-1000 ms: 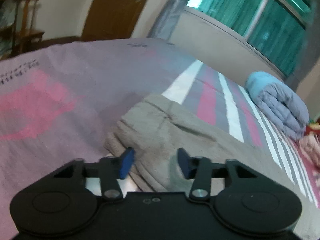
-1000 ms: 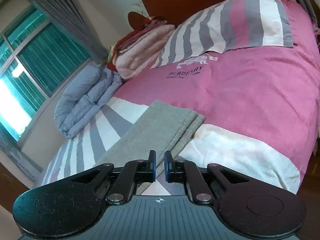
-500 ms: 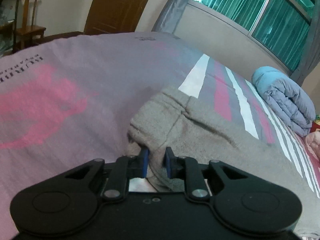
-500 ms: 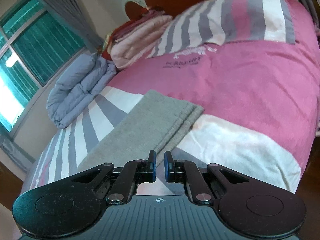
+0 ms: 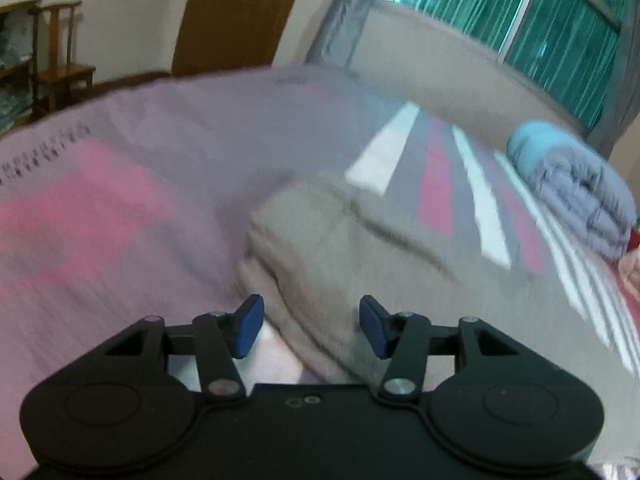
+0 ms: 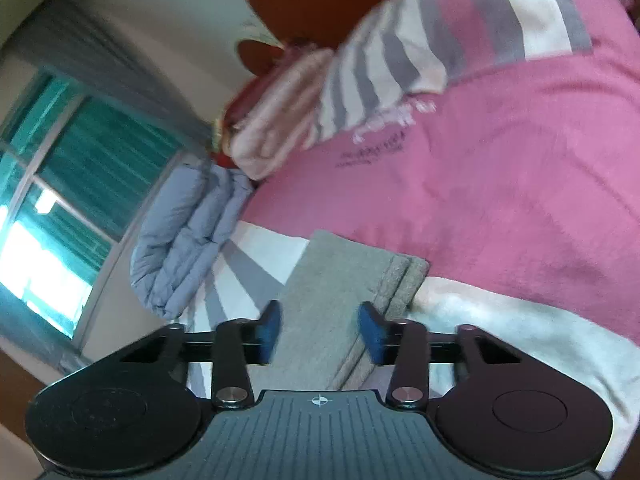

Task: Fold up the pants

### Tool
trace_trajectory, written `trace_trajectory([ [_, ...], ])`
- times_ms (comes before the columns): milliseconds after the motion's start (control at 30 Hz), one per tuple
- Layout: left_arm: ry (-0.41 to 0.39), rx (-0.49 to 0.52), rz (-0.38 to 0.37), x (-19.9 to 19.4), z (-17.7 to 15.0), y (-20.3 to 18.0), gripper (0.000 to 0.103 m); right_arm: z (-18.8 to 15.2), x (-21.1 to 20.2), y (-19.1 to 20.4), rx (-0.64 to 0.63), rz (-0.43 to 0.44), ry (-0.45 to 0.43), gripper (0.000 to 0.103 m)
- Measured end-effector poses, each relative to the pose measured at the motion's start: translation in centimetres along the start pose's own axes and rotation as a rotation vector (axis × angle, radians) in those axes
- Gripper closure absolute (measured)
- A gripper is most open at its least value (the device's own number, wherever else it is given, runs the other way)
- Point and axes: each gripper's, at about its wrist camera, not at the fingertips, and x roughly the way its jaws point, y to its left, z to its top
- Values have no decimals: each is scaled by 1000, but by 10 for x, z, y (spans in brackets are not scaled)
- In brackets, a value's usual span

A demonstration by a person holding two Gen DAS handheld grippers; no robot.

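Grey pants (image 5: 344,256) lie folded lengthwise on the pink and striped bedspread (image 5: 120,208). In the left wrist view their bunched waist end sits just ahead of my left gripper (image 5: 310,326), whose jaws are opening; cloth shows in the gap but the blue pads do not press it. In the right wrist view the leg end of the grey pants (image 6: 340,292) runs away from my right gripper (image 6: 320,332). Its jaws are opening too, and the pants lie beneath the gap, free of the pads.
A rolled grey-blue quilt (image 5: 576,196) lies by the window side of the bed, also the grey-blue quilt (image 6: 184,236) in the right view. Striped pillow (image 6: 440,40) and pink folded blankets (image 6: 276,120) sit at the headboard. A wooden chair (image 5: 60,64) and door stand beyond the bed.
Both grippers went from nearly shut half a second ago to open. The left one let go of the waist edge. The right view has rolled and shifted sideways.
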Motion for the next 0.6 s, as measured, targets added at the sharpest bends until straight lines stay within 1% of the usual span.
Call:
trace_trajectory([
  [33, 38, -7, 4, 9, -3, 0, 49, 3, 9, -1, 16, -21, 31, 67],
  [67, 47, -20, 0, 14, -7, 2, 45, 6, 16, -3, 34, -45, 56, 67],
  [133, 29, -29, -9, 16, -11, 5, 43, 9, 29, -9, 71, -122, 98, 67],
  [233, 26, -22, -14, 18, -11, 5, 42, 11, 29, -15, 143, -127, 91, 67],
  [267, 28, -16, -14, 19, -10, 5, 42, 13, 26, -16, 153, -114, 81, 67],
  [333, 32, -10, -11, 21, -9, 5, 41, 15, 31, -18, 128, -132, 80, 68],
  [367, 34, -8, -8, 21, -9, 4, 40, 17, 37, -21, 142, -134, 96, 74],
  [400, 36, -6, -4, 21, -9, 3, 40, 19, 41, -19, 140, -132, 111, 99],
  [433, 38, -4, -2, 21, -9, 2, 40, 23, 43, -14, 102, -135, 120, 100],
  [500, 40, -1, -2, 20, -11, 1, 39, 24, 29, -1, 35, -74, 68, 100],
  [533, 41, 0, -5, 19, -11, 2, 39, 22, 22, 2, 14, -67, 46, 100],
  [567, 42, 1, -6, 20, -11, 1, 39, 19, 16, 0, 7, -76, 31, 100],
  [600, 45, 1, -7, 20, -10, 2, 39, 16, 17, -6, 7, -98, 37, 100],
])
